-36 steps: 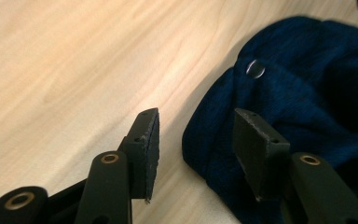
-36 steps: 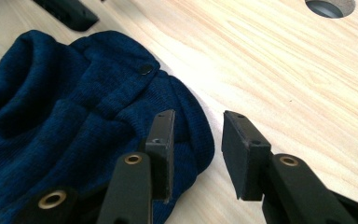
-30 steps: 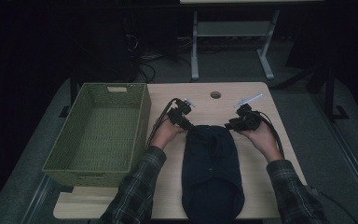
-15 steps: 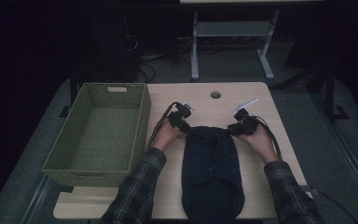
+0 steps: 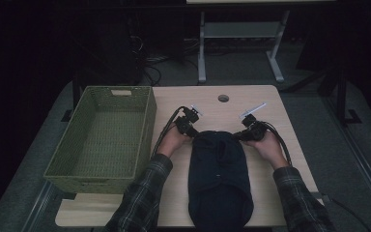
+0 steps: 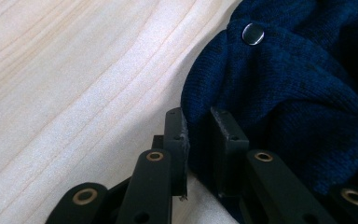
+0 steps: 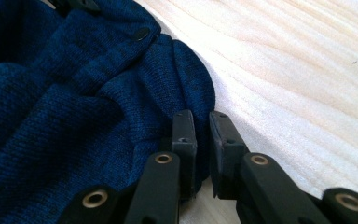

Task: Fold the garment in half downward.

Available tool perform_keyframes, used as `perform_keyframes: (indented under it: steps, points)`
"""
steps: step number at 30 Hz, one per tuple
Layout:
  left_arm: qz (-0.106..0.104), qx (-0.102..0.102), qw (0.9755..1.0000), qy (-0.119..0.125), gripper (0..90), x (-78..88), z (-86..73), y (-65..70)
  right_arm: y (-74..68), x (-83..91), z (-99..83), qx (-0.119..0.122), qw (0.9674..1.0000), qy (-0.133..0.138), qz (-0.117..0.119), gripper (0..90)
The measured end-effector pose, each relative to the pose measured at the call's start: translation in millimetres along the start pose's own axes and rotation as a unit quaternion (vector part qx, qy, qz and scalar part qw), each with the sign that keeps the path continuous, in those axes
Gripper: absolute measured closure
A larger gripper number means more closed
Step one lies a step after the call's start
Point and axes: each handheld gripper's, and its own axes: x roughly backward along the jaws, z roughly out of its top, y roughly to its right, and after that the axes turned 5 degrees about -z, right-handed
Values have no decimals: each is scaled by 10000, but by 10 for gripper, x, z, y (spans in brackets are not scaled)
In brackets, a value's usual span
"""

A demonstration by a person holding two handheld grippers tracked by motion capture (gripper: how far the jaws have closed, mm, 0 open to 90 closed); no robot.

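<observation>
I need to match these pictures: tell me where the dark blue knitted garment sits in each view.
High view: dark blue knitted garment, bottom centre, between both hands.
Left gripper view: right side, its edge between the tongs.
Right gripper view: left side, edge between the tongs.
Shared landmark: light wooden table.

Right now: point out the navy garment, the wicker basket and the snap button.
navy garment (image 5: 220,179), high view, middle of the cloth.
wicker basket (image 5: 145,130), high view, right wall.
snap button (image 6: 252,33), left gripper view, button face.

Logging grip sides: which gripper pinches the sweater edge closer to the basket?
The left gripper; it holds the navy sweater on its basket side.
</observation>
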Motion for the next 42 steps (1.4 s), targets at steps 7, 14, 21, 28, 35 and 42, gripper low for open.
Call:
perform_keyframes:
  steps: [7,14,21,28,35,42]
  points:
    - [166,67,9998,-2,804,74,6,28,-133,47,53,328,9979,-154,-534,834]
    - [342,-30,9991,247,815,280,74,59,-138,199,109,260,9969,116,-733,837]
    - [546,-227,9971,485,821,537,207,99,-140,435,246,308,9956,310,-831,838]
    - [752,-433,9940,673,825,803,360,179,-127,675,397,439,9928,522,-983,839]
    - [1020,-621,9883,948,827,1072,508,248,-173,907,567,606,9879,770,-1202,841]
    - [1047,-659,9849,1210,822,1121,498,352,-238,1047,623,635,9829,1054,-1373,837]
